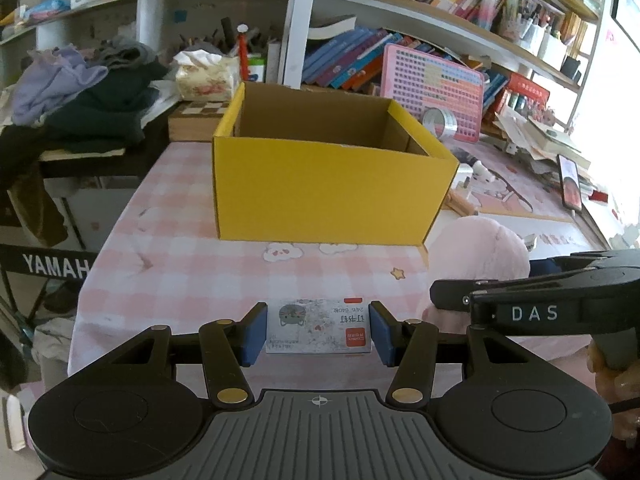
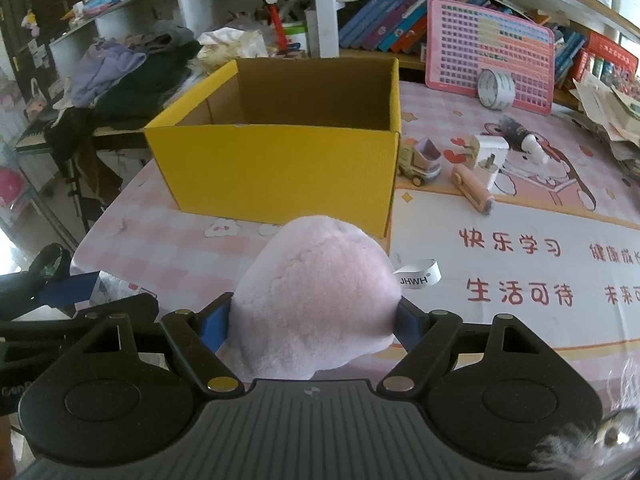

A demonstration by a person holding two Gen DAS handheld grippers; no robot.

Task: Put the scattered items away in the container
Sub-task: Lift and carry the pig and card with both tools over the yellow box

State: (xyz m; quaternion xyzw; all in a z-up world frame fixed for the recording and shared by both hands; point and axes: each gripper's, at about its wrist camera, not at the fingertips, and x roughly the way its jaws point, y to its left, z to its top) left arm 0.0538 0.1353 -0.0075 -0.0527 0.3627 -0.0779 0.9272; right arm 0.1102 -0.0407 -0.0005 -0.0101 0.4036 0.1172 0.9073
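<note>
A yellow cardboard box [image 1: 328, 188] stands open on the pink checked tablecloth; it also shows in the right wrist view [image 2: 280, 172]. My left gripper [image 1: 318, 332] has its blue pads against both sides of a small staple box [image 1: 316, 326] with a cat picture, low over the cloth. My right gripper [image 2: 314, 320] is shut on a pink plush toy [image 2: 316, 300], which also shows in the left wrist view [image 1: 480, 252]. The right gripper [image 1: 540, 300] sits just right of the left one.
Right of the box lie a toy truck [image 2: 420, 160], a white charger [image 2: 490, 160], a pink roller [image 2: 472, 190], a small bottle [image 2: 528, 142] and a tape roll [image 2: 496, 88]. A clothes pile [image 1: 80, 92] lies on the left. Bookshelves stand behind. A phone [image 1: 570, 182] lies far right.
</note>
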